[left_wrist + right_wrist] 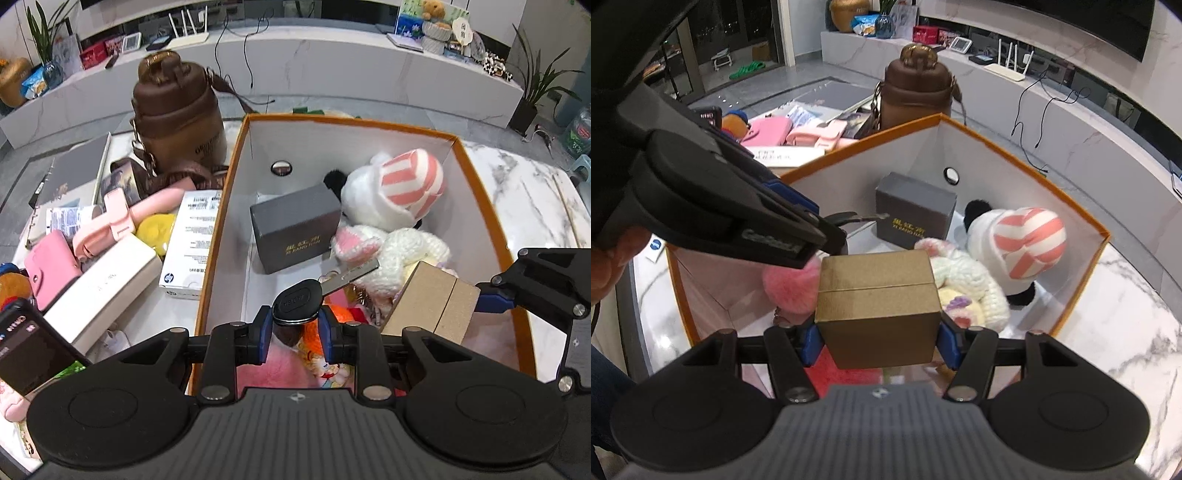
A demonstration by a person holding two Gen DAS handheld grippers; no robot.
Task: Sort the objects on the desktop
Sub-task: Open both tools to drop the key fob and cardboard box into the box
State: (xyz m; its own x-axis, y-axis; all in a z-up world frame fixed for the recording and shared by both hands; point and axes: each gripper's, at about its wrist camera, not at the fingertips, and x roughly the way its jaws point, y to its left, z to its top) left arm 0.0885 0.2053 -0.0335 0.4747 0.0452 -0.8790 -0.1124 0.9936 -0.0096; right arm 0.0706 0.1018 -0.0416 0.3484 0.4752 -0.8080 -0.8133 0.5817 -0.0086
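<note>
Downward-tilted over the orange box [491, 206], left hand-held gripper [295, 328] clamping key [295, 301], right hand-held gripper [881, 338] gripping gold box [879, 306].

grey box [295, 229]: gold lettering, unreadable | white carton [192, 243]: hp logo | brown bottle [181, 114]: print unreadable

I get even indoor light, glare on the marble table [517, 184] right of the orange box [221, 206]. Both views bend at their edges; nearby gripper bodies look soft.
</note>
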